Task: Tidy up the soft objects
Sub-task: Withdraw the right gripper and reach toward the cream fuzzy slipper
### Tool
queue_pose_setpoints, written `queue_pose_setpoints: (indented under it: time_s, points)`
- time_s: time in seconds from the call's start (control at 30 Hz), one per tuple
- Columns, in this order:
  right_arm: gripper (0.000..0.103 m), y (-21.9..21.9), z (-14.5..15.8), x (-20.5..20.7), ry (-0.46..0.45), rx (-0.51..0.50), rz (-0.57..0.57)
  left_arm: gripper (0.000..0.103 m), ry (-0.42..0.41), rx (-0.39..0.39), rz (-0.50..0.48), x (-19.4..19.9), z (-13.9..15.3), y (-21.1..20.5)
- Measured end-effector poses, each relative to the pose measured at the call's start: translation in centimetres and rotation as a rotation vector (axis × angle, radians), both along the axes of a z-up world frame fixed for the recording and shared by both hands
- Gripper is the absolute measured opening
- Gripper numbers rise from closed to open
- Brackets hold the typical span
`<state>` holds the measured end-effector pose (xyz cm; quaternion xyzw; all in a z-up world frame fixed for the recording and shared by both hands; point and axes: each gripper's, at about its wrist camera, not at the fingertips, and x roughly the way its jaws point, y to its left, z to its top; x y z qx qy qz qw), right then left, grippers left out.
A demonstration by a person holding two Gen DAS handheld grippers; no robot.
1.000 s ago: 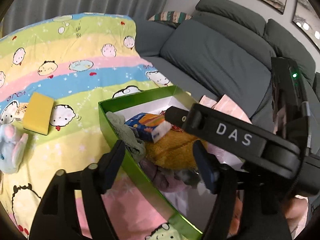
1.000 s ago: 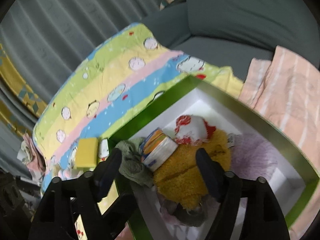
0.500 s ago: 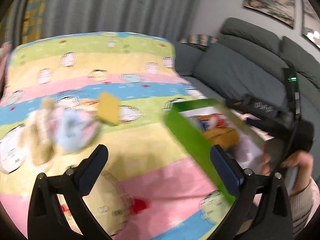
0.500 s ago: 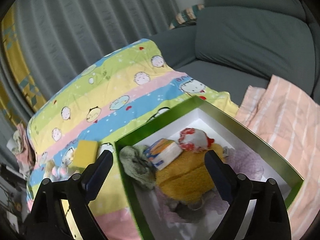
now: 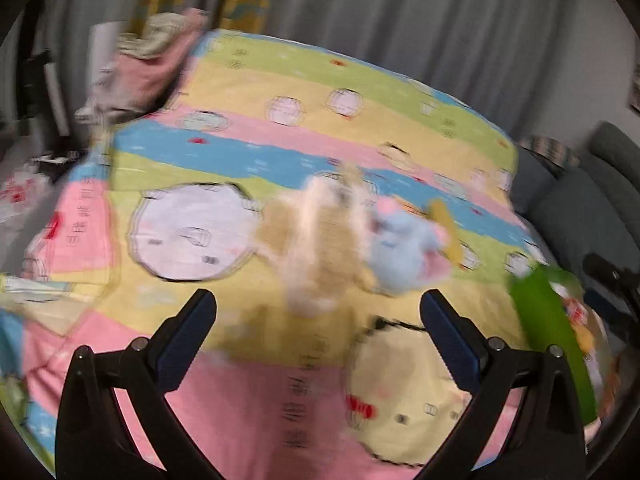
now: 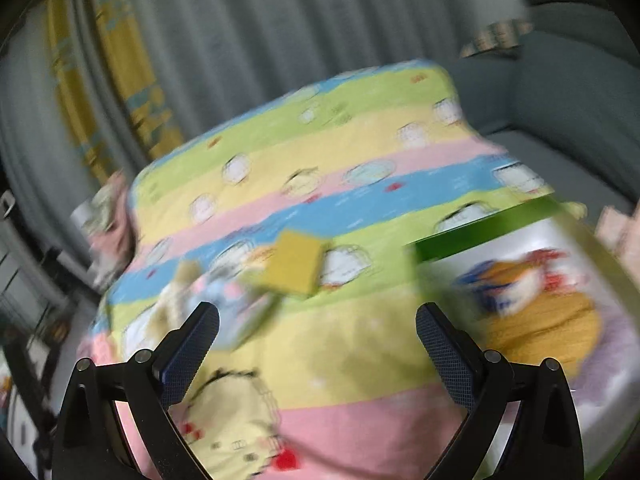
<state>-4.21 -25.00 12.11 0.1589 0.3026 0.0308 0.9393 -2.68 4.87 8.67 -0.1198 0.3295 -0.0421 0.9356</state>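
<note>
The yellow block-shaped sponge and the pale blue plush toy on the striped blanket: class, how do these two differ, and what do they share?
The yellow block-shaped sponge is flat-sided with straight edges; the pale blue plush toy is rounded and lumpy. The sponge is one plain colour; the toy has pink patches. The toy lies against a beige plush toy; the sponge sits just behind it. Both lie on the striped blanket, outside the green box, ungripped.

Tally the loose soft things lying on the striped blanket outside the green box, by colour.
Beige fluffy plush toy: 1
Light blue plush toy with pink patches: 1
Yellow rectangular sponge: 1
Total: 3
</note>
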Motion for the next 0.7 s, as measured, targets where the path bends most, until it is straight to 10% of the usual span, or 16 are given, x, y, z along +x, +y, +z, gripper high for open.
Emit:
queue_pose_setpoints:
  time_s: [0.37,0.7]
  points:
    - [0.099,12.4,-2.4,6.5,0.176,0.138,0.296,0.102,0.130,0.004,0.233,1.6,-1.3,6.9]
    - [0.099,19.9,-6.6,11.8,0.326,0.096,0.279,0.102,0.131,-0.081,0.338,1.0,-0.7,11.0]
